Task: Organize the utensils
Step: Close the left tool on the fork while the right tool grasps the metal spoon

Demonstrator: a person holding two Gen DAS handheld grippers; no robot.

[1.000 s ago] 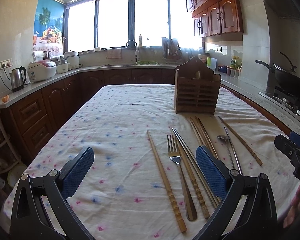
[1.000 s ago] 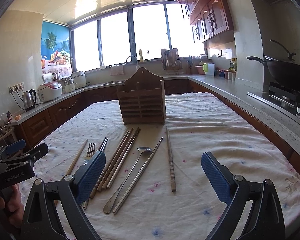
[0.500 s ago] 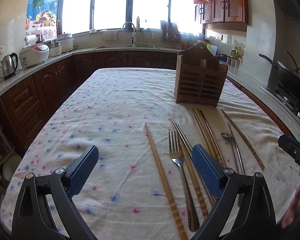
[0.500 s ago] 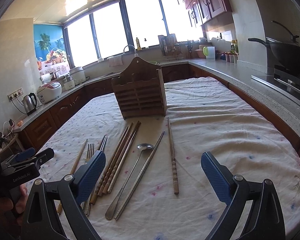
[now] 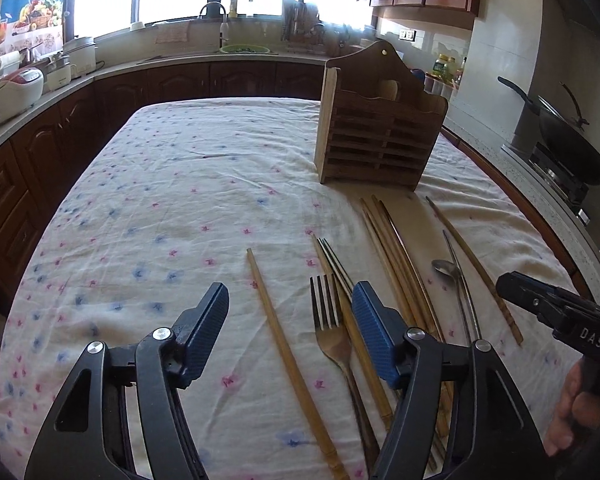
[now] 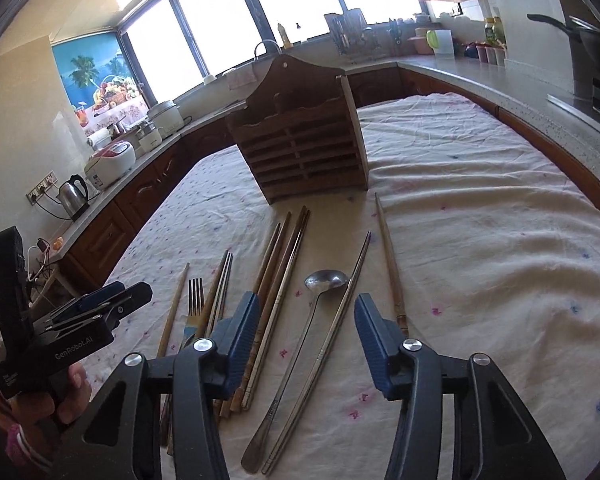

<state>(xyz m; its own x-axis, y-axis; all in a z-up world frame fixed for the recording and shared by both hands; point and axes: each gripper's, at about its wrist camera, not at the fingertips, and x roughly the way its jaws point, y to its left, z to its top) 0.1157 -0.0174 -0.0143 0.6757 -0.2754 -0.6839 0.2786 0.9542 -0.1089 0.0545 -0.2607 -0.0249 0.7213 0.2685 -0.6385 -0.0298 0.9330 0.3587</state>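
The left tool (image 5: 290,312) hovers over the worktop (image 5: 172,200) with its jaws closing, part open; a lone wooden chopstick (image 5: 284,344) and a fork (image 5: 332,340) lie between them, untouched. The right tool (image 6: 306,324) is also closing, part open, above a metal spoon (image 6: 300,344) and a metal chopstick (image 6: 332,340), gripping neither. All the utensils lie flat on the flowered cloth just in front of the slatted wooden holder (image 5: 380,136), handles pointing away from it. A bundle of brown chopsticks (image 6: 280,272) lies between fork and spoon.
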